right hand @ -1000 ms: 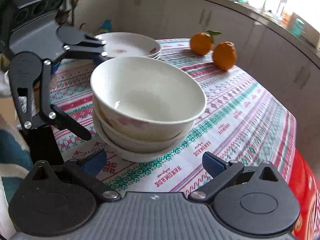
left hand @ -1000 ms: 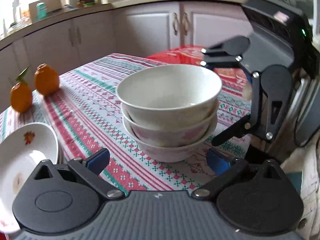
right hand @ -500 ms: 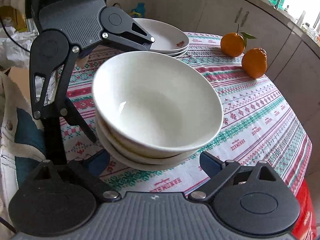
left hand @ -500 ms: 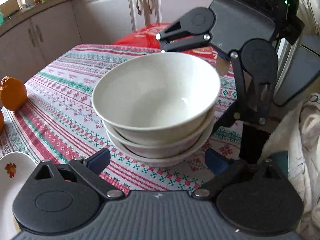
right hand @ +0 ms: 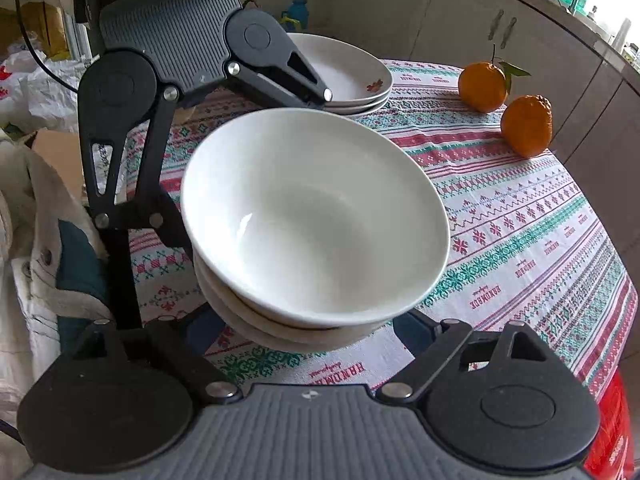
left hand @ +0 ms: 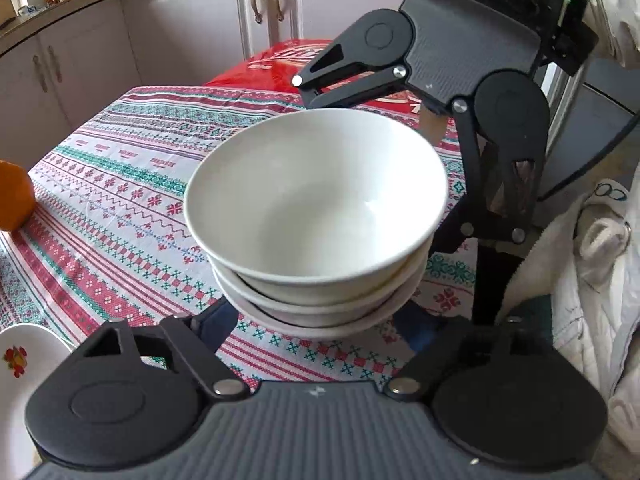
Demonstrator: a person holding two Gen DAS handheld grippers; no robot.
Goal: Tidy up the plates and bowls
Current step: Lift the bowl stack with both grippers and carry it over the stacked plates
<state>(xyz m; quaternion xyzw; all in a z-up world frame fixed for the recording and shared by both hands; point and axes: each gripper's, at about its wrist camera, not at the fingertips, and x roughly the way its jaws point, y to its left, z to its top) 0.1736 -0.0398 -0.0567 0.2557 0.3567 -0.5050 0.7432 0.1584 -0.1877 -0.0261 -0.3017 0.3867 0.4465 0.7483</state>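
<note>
Flanking the stack of three white bowls [left hand: 316, 216] mid-table on the patterned tablecloth [left hand: 120, 184], left gripper [left hand: 316, 332] and right gripper [right hand: 308, 332] have just been closing, bowls between their fingers; contact cannot be told. Plates [right hand: 352, 76] sit far behind; oranges [right hand: 504, 104] far right.

The stacked bowls [left hand: 316, 216] are plain white. The tablecloth [right hand: 520, 232] beneath them is white with red and green cross-stitch bands. Beyond the bowls, white plates [right hand: 352, 76] carry a small red flower motif. Two oranges [right hand: 504, 108] are bright orange, one with a green leaf.
</note>
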